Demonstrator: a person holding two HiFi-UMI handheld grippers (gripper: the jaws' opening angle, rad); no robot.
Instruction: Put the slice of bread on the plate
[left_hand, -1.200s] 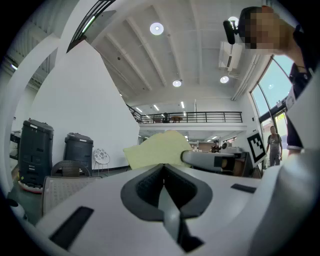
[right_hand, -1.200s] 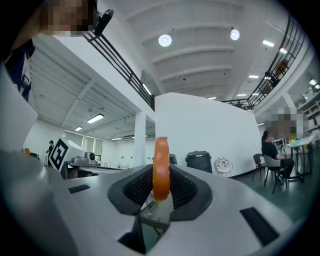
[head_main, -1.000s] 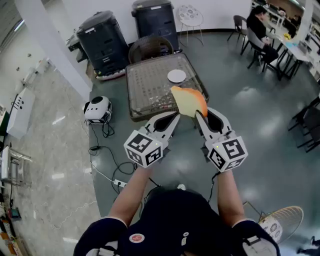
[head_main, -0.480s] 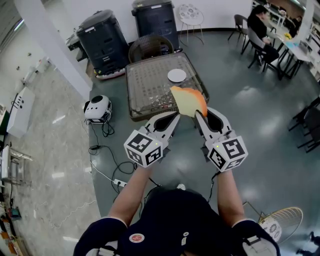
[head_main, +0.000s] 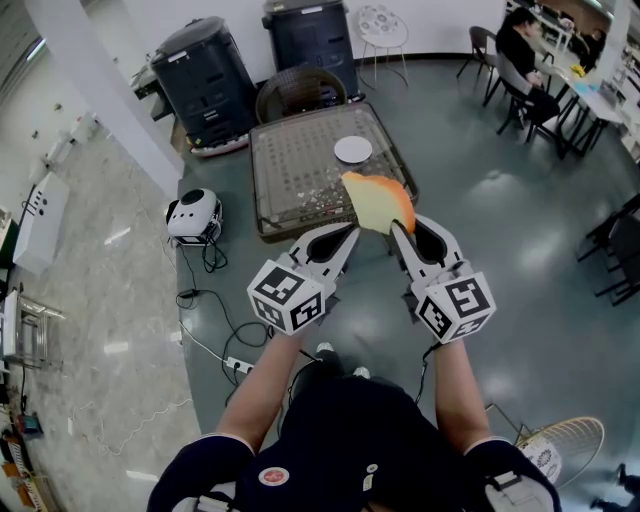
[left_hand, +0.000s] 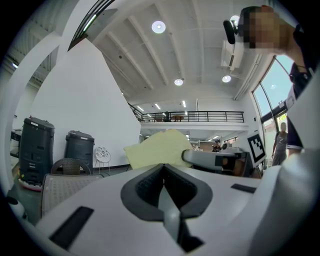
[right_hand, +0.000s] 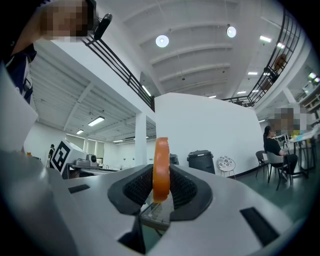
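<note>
1. Above the near right corner of the table (head_main: 290, 170): slice of bread (head_main: 378, 203) in mid-air, upright, with the right gripper (head_main: 400, 235) clamped on its lower edge.
2. Left gripper (head_main: 345, 237) just beside it, jaws together, nothing between them.
3. Change over the last second: none worth noting; both grippers and the slice stay put.
4. Plate (head_main: 353, 151) sits bare near the table's far edge, well apart from the slice.
5. Judgement: carry is paused; reach across and set-down not yet done.

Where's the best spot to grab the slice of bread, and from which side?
By its near edge, coming in level from the near side, jaws pinching the two flat faces. The slice of bread stands on edge, as the right gripper holds it.
</note>
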